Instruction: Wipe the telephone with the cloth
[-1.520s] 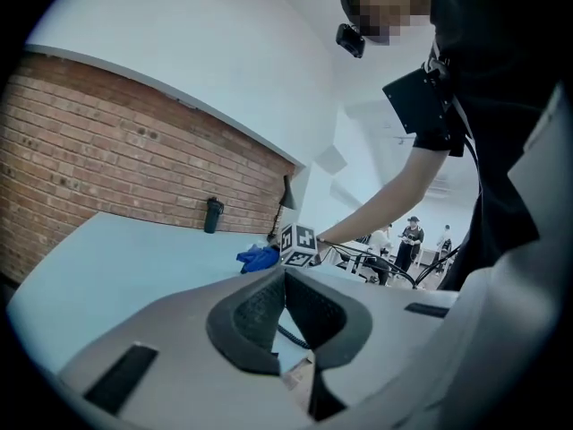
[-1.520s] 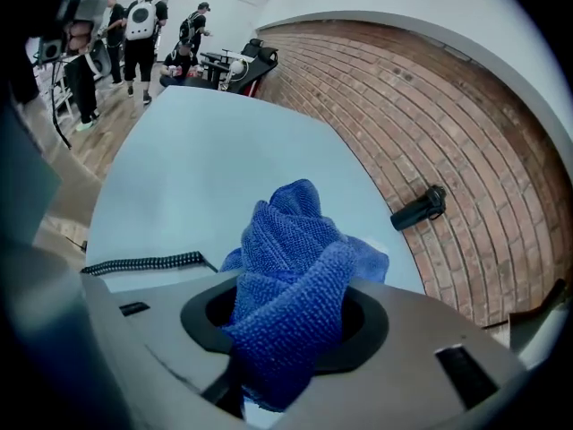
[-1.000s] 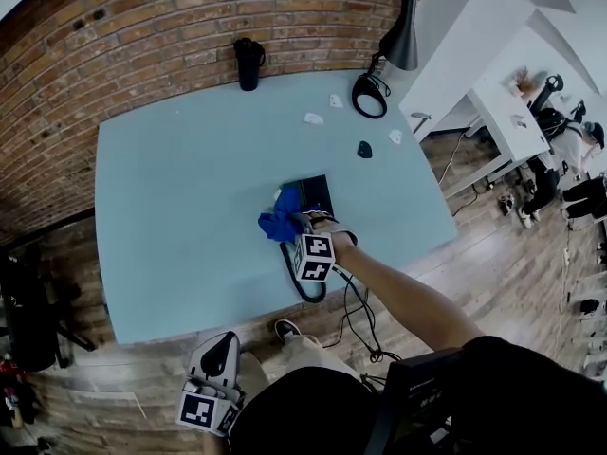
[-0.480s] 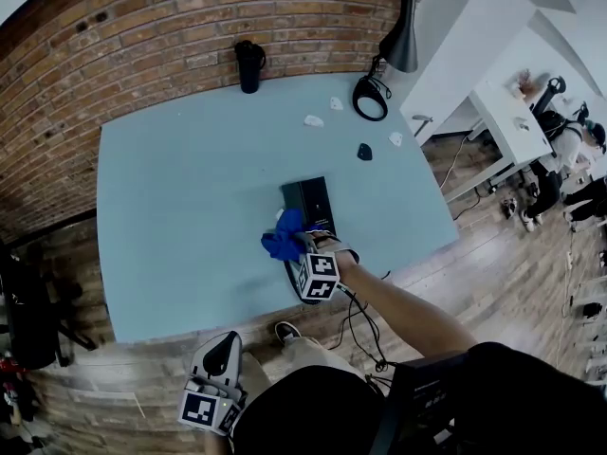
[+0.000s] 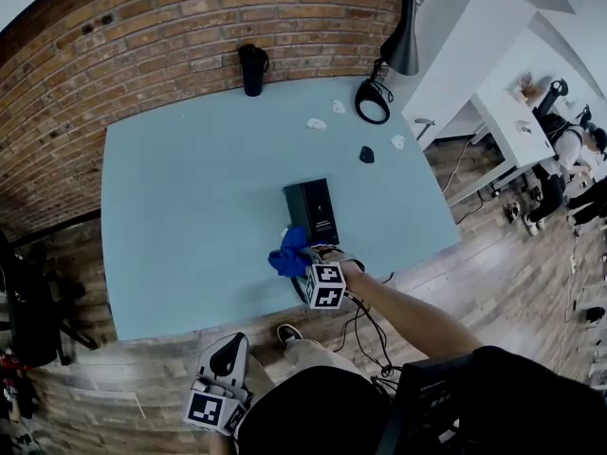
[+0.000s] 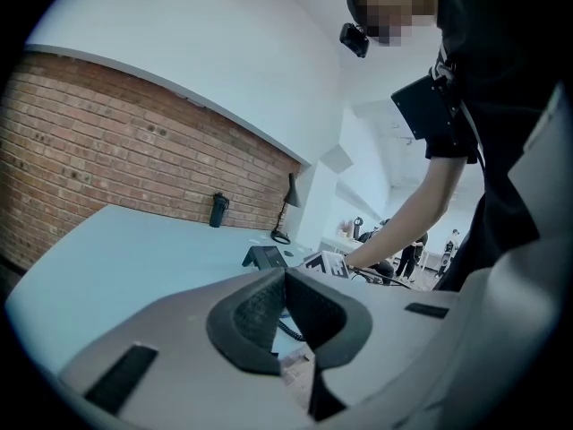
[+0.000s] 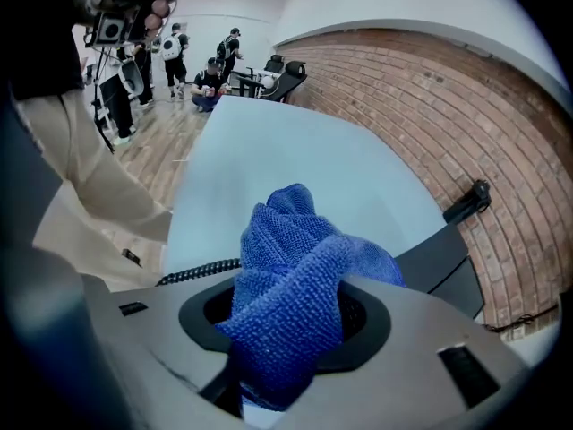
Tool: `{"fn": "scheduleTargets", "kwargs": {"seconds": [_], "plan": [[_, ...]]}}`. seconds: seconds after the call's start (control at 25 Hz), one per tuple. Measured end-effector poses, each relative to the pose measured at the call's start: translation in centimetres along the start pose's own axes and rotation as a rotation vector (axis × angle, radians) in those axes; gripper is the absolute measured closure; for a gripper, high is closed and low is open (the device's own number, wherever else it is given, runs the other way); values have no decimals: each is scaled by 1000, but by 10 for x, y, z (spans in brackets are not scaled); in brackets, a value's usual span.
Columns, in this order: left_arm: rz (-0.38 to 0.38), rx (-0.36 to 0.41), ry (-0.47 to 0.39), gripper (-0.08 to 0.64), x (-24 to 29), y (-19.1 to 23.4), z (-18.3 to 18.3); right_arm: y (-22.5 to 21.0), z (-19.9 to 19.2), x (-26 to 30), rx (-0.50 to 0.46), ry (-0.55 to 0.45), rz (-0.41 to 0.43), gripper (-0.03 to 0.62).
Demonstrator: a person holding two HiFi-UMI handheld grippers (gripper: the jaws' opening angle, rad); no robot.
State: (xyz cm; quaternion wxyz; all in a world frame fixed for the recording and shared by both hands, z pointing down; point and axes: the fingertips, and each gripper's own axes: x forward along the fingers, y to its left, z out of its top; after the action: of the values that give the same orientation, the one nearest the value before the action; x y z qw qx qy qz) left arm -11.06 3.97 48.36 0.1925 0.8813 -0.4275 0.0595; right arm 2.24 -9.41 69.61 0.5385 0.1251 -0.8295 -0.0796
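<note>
The right hand-held gripper [image 5: 303, 262], clamped on the blue cloth [image 5: 288, 251], is nearer the telephone [image 5: 313, 209], which lies lengthwise just ahead-right on the tabletop [image 5: 190, 207], while the left hand-held gripper [image 5: 226, 354] hangs empty, jaws together, well back.

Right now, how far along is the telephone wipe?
Done: the right gripper is shut on the blue cloth. In hand: the cloth is at the near end of the telephone. Left: how much is wiped cannot be told. The left gripper, shut, hangs off the table.
</note>
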Motion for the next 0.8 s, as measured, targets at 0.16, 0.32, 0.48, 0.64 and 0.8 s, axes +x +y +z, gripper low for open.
{"fn": "scheduleTargets", "kwargs": {"seconds": [0.16,0.32,0.48,0.64,0.8], "plan": [[20,6,-14,560,-9,3,3,-29,23,-33,-50,-106,-16,391],[52,0,-21,560,-19,12,2,-121,46,-71,-102,-140,-236,391],[52,9,-18,560,-20,8,2,-194,35,-76,-165,-11,-337,391],[69,-3,-11,560,-24,7,-1,-212,11,-48,-189,134,-311,391],[64,15,10,560,-19,0,-6,-202,-9,-32,-174,193,-267,400]]}}
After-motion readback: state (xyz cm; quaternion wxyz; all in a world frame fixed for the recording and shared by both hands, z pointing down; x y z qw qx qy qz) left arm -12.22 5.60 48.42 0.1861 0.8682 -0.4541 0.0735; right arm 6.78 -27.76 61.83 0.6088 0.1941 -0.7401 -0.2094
